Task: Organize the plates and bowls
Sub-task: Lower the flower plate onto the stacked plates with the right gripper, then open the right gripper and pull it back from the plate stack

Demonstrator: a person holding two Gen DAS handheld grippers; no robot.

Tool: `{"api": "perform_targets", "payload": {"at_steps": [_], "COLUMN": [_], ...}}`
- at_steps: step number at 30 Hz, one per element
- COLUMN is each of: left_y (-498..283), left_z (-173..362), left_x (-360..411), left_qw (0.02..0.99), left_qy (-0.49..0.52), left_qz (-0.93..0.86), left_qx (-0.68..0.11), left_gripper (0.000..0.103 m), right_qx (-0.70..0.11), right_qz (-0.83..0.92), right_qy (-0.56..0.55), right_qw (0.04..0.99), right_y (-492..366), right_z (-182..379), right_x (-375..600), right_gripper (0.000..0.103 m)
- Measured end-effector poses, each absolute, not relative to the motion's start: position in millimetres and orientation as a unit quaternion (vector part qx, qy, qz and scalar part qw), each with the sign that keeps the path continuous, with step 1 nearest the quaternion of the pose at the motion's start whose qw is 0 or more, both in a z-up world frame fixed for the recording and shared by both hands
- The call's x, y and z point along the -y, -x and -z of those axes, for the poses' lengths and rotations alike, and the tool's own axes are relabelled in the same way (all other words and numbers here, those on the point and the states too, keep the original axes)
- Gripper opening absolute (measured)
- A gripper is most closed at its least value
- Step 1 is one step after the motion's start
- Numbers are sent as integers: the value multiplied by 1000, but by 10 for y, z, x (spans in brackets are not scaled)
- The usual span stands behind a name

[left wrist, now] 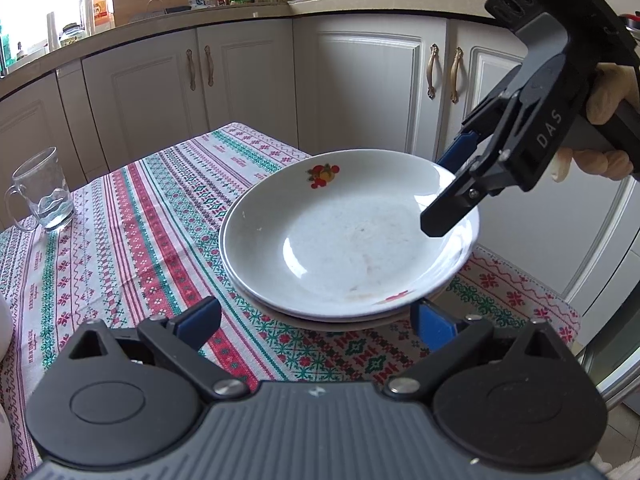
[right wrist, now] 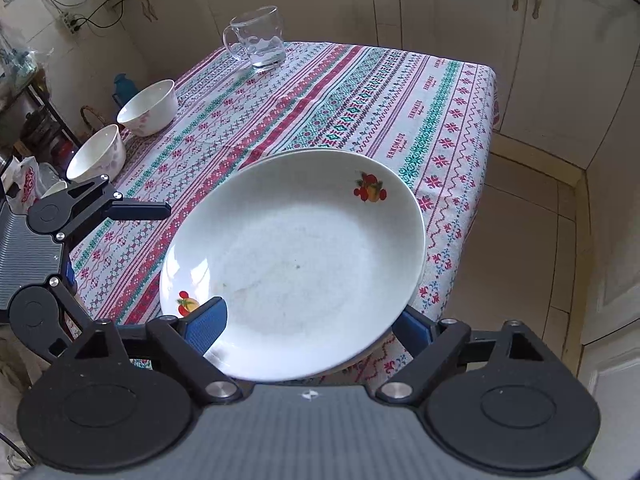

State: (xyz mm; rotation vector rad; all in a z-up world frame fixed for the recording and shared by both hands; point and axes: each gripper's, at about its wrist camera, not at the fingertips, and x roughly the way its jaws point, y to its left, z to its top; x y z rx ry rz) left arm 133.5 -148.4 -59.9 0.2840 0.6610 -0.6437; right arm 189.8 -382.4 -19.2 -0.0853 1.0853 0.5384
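Note:
A white plate with fruit prints (left wrist: 344,232) (right wrist: 292,256) lies on top of a stack of plates (left wrist: 256,294) on the patterned tablecloth (left wrist: 132,240). My left gripper (left wrist: 316,322) is open at the stack's near edge, one blue pad on each side. My right gripper (left wrist: 440,196) (right wrist: 310,326) straddles the top plate's rim with jaws wide: one finger (right wrist: 206,326) hovers over the plate's inside, the other (right wrist: 412,328) sits outside, below the rim. Neither pad presses on the plate. Two white flowered bowls (right wrist: 148,106) (right wrist: 98,156) stand apart at the table's far left edge.
A glass mug (left wrist: 42,192) (right wrist: 260,40) with a little water stands near the table's far side. Kitchen cabinets (left wrist: 360,92) and a cluttered counter (left wrist: 248,4) lie behind. The stack sits close to the table's corner (right wrist: 432,308), with tiled floor (right wrist: 520,240) beyond.

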Motion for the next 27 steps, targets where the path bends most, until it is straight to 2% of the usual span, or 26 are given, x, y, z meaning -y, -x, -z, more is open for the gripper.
{"api": "perform_targets", "payload": {"at_steps": [6,12,21,27], "left_y": [-1333,-1272,-1168,-1054], "left_z": [625,606,445,345], "left_x": [1478,1444,1316,1165], "left_qw": [885,888,895,904], "left_qy": [-139,-143,-131,-124], "left_qz": [311,314,323,303], "left_qx": [-316,-304,-278,-275], "left_gripper": [100,101,102,102], "right_qx": [-514,-487,-395,-355], "right_qz": [-245,-239,-167,-133], "right_qy": [39,52,106,105], "right_qw": [821,838,897,919], "right_y": [-1837,-1731,-1273,-1015], "right_z": [230,136,28,9], "right_x": [3844,3775,3466,3256], "right_gripper": [94,102,103,103]}}
